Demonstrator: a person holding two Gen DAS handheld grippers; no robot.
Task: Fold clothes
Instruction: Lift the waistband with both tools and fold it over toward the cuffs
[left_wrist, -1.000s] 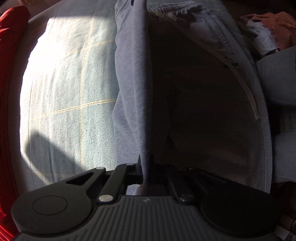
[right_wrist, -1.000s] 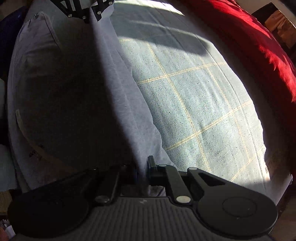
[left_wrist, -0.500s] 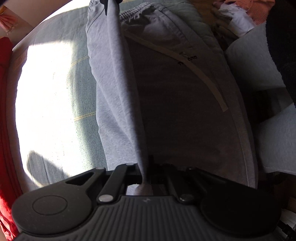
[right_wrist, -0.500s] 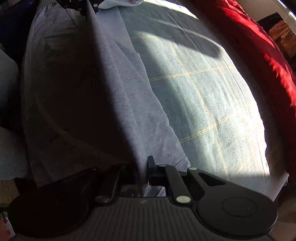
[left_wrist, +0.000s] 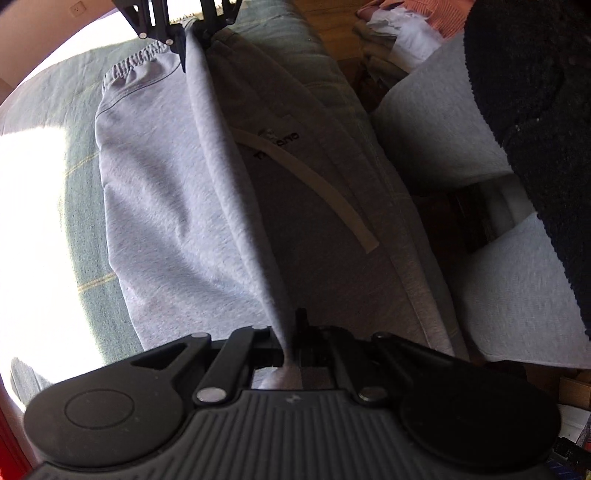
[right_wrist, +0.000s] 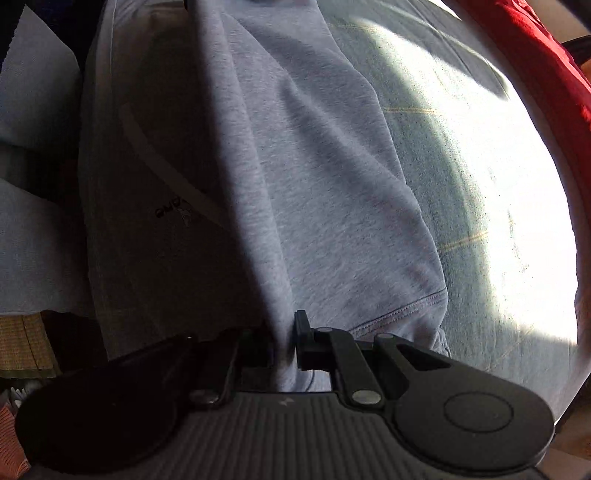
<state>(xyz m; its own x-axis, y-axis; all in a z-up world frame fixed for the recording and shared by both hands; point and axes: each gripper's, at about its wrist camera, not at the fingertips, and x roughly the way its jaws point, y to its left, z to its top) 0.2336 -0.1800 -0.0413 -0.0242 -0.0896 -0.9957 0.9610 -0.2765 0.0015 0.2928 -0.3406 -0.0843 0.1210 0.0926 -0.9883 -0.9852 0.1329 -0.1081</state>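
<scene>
Grey sweatpants (left_wrist: 177, 206) with an elastic waistband, a pale drawstring (left_wrist: 317, 188) and a small black logo lie on a green-grey checked sheet (left_wrist: 40, 177). My left gripper (left_wrist: 291, 332) is shut on a raised ridge of the grey fabric. In the left wrist view my right gripper (left_wrist: 184, 37) pinches the same ridge at the waistband end, at the top. The right wrist view shows the right gripper (right_wrist: 286, 332) shut on the sweatpants (right_wrist: 314, 203) near a stitched hem. The cloth hangs taut between both grippers, with its shaded side falling toward the drawstring.
A red blanket (right_wrist: 535, 51) borders the sheet (right_wrist: 498, 184) on the far side. A person's grey-clad legs (left_wrist: 436, 133) and a dark fuzzy sleeve (left_wrist: 535, 110) are close beside the bed edge. A pile of clothes (left_wrist: 410, 26) lies on the floor beyond.
Both grippers have carried the pinched ridge sideways toward the person's side of the bed and somewhat lower. More sunlit grey cloth now lies on the sheet side. The right gripper has come into the left wrist view.
</scene>
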